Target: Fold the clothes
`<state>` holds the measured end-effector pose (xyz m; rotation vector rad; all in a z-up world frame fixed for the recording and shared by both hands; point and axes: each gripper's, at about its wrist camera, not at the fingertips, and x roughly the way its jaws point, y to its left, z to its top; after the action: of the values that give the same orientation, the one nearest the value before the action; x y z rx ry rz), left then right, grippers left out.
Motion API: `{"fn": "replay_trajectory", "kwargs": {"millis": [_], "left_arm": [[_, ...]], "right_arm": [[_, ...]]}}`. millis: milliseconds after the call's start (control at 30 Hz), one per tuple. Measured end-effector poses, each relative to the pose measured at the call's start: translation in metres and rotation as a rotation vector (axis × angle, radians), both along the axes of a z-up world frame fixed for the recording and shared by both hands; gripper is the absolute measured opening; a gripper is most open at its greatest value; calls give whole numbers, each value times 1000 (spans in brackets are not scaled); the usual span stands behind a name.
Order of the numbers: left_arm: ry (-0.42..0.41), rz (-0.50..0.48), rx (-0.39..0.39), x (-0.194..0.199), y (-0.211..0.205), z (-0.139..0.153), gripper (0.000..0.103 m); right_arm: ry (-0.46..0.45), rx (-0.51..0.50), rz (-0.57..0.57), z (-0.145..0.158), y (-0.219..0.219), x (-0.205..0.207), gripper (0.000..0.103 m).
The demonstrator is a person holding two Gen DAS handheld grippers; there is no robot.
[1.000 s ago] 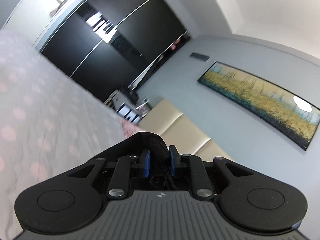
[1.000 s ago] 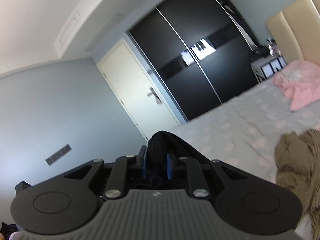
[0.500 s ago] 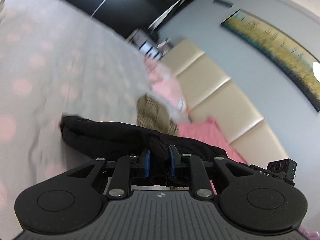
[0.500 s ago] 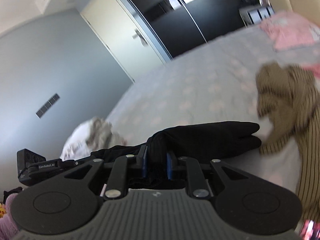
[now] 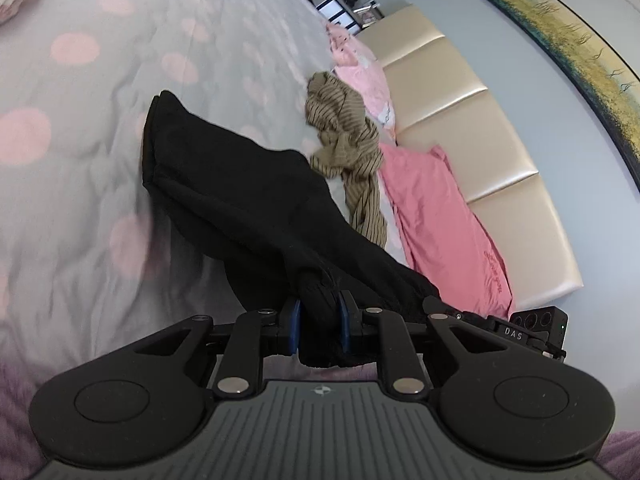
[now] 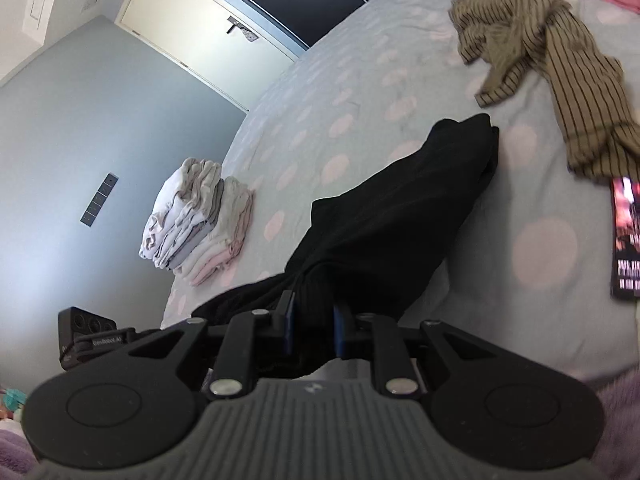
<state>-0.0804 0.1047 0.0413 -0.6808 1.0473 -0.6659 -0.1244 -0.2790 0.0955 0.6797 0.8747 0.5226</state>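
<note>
A black garment (image 5: 240, 184) stretches from the bed up to both grippers; it also shows in the right wrist view (image 6: 400, 208). My left gripper (image 5: 319, 312) is shut on one bunched edge of it. My right gripper (image 6: 313, 320) is shut on another bunched edge. The garment's far end rests on the grey bedspread with pink dots (image 5: 80, 160). A brown striped garment (image 5: 348, 136) lies crumpled beyond it, also seen in the right wrist view (image 6: 552, 60).
A stack of folded pale clothes (image 6: 200, 220) sits near the bed's edge. Pink pillows (image 5: 440, 220) lie against the beige headboard (image 5: 500, 152). A dark book or package (image 6: 626, 236) lies on the bed at the right.
Both grippers have tipped down from facing the walls to facing the bed. The black garment has come down and its far end now lies on the bedspread.
</note>
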Motion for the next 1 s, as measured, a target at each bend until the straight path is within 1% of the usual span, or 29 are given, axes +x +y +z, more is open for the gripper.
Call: {"fn": "replay_trajectory", "kwargs": {"millis": [67,200,300,433,500,600,667,867,933,1000], "left_arm": [[20,-1,-5,-12,2,-1,17],[68,4,-17,-26,5,-9,16],[88,5,-2,-25,6,-16,17],[65,6,3,-8,6,-12,16],[59,6,-8,6,7,-10,16],[106,24,-7,32,5,-14,17],[124,40,3,51,3,-19,17],[168,88,21,113,-1,-43,17],[177,103,20,131,-2,-54,17],[206,128,10,147,-2,-69,17]], "right_arm": [[8,13,9,-1,-1,-14,21],[66,24,1,-10,-3,-31,21],[102,33,-14,-20,-4,-33,21],[101,46,-32,-20,-3,-22,21],[91,53,-45,-17,-4,-11,21],[103,59,-71,-15,-2,11,21],[129,56,-92,-18,-1,28,21],[225,61,-158,-44,3,90,21],[258,64,-177,-57,3,110,21],[281,69,-190,-69,4,129,21]]}}
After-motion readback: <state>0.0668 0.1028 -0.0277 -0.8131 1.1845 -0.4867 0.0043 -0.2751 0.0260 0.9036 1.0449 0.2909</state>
